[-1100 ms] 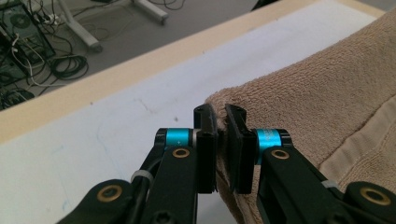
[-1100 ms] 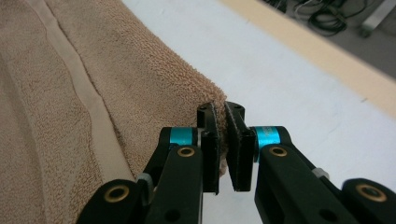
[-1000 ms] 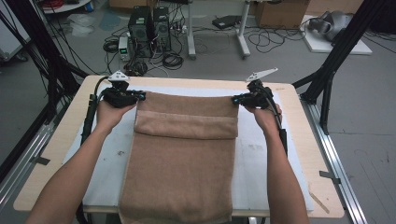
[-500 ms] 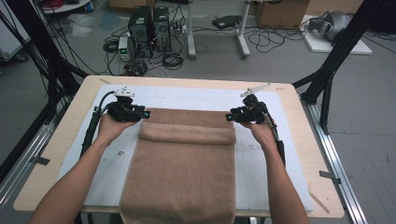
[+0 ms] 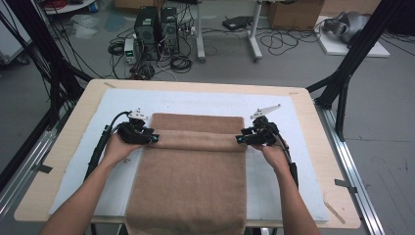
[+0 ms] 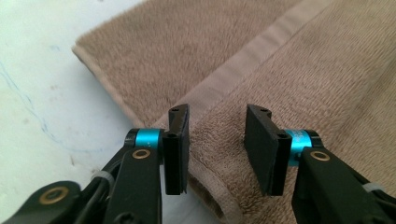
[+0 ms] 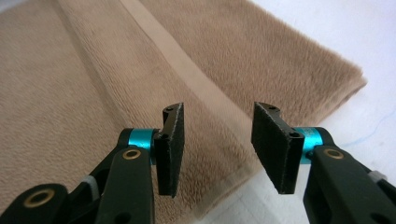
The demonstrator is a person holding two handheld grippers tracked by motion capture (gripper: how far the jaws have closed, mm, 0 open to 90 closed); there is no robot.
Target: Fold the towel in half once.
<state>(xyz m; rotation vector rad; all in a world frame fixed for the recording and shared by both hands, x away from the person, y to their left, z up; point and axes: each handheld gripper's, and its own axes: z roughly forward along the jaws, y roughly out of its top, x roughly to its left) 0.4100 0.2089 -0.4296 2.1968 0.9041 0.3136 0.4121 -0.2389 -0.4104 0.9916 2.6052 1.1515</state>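
The left gripper (image 6: 215, 149) and right gripper (image 7: 219, 149) both stand parted, holding nothing, at opposite ends of the brown towel's (image 5: 193, 181) folded-over band. To fold neatly, regrip both corners level, together.

Towel (image 5: 191, 171): plain tan-brown, smoother paler band (image 6: 252, 60) across it. Mat (image 5: 205, 104): white, faint blue marks. Table (image 5: 63, 142): light wood. Grippers (image 6: 217, 140): black, turquoise collars.

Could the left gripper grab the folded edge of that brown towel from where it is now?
Probably yes: the left gripper is open, its fingers straddle the towel's folded edge, and nothing lies between them.
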